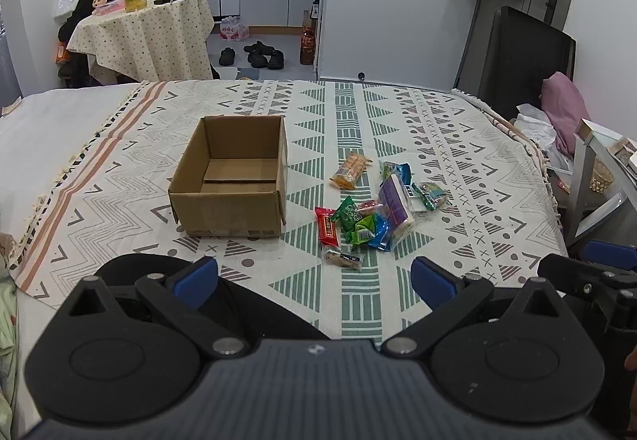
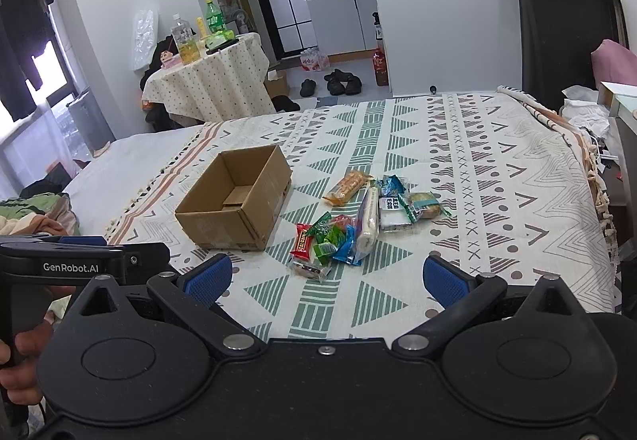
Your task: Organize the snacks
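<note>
An open, empty cardboard box (image 1: 231,181) (image 2: 239,201) sits on the patterned cloth (image 1: 438,145) (image 2: 497,169). Just right of it lies a pile of wrapped snacks (image 1: 374,209) (image 2: 358,217): an orange cracker pack (image 1: 350,171) (image 2: 346,187), a red packet (image 1: 327,227) (image 2: 301,241), green and blue sweets, and a long white-and-purple pack (image 1: 394,207). My left gripper (image 1: 314,280) hovers open near the cloth's front edge, short of the pile. My right gripper (image 2: 326,278) is open too, just before the snacks. Nothing is between either pair of fingers.
A small round table (image 1: 151,34) (image 2: 211,81) with bottles stands beyond the bed at the left. Shoes (image 1: 258,53) lie on the floor. A dark chair (image 1: 517,57) and a pink pillow (image 1: 565,105) sit at the right edge. A hand (image 2: 20,356) holds the other gripper at lower left.
</note>
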A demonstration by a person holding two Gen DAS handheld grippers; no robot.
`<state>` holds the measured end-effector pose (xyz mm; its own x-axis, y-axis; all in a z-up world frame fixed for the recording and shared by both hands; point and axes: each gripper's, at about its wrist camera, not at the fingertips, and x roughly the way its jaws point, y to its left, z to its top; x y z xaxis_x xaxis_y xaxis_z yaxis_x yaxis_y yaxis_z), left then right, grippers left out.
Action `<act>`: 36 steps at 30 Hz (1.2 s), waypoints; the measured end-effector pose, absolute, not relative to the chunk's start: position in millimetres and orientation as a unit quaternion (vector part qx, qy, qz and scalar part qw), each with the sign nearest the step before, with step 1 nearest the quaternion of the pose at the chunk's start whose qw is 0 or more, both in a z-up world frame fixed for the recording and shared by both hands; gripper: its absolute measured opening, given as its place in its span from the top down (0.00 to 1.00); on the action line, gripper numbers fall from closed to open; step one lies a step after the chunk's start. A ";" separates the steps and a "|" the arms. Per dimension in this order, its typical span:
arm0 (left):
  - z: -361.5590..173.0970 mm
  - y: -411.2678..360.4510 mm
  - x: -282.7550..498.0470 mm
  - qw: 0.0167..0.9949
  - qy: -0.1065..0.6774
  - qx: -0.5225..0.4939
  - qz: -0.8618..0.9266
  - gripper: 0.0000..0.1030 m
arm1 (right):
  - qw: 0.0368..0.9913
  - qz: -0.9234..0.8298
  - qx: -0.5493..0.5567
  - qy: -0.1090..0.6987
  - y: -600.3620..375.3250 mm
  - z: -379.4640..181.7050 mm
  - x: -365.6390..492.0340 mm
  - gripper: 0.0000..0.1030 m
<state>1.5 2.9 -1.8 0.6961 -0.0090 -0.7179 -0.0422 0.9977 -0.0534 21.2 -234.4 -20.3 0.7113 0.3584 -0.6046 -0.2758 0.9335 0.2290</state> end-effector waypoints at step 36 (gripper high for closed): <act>5.3 -1.2 1.2 0.921 0.387 -0.032 0.007 0.00 | 0.925 0.167 0.052 0.336 -235.3 -14.2 23.2 0.00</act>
